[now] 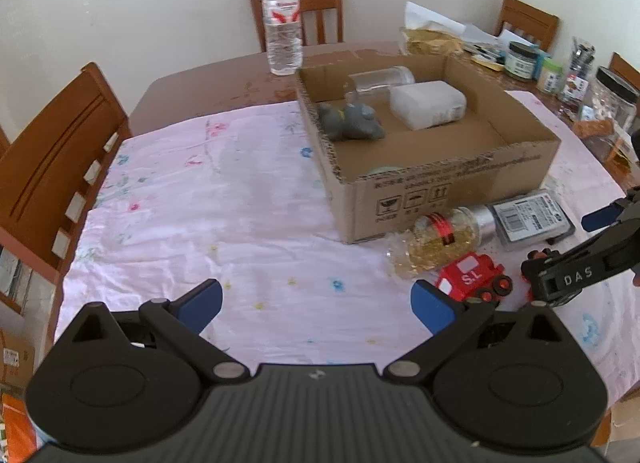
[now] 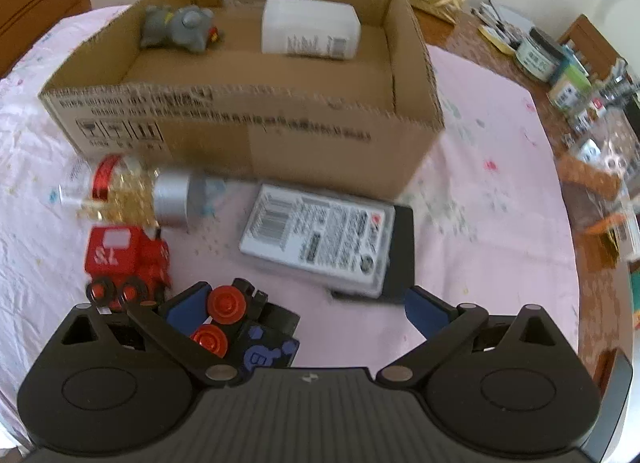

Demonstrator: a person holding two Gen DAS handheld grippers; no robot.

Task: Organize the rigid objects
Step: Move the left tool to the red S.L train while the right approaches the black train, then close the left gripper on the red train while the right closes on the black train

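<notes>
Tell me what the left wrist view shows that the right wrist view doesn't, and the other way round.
Only the left wrist view: the whole upright water bottle behind the box, the open left gripper over bare cloth, and the right gripper from the side. Only the right wrist view: the black toy car with red wheels lying on its side between the open right gripper fingers. Both: the cardboard box, grey toy, white container, gold-filled jar, red train and labelled black case.

box (image 2: 248, 135): matt corrugated cardboard | tablecloth (image 1: 200, 203): creased cloth | chair (image 1: 60, 159): glossy wood | bottle (image 1: 282, 23): clear plastic
</notes>
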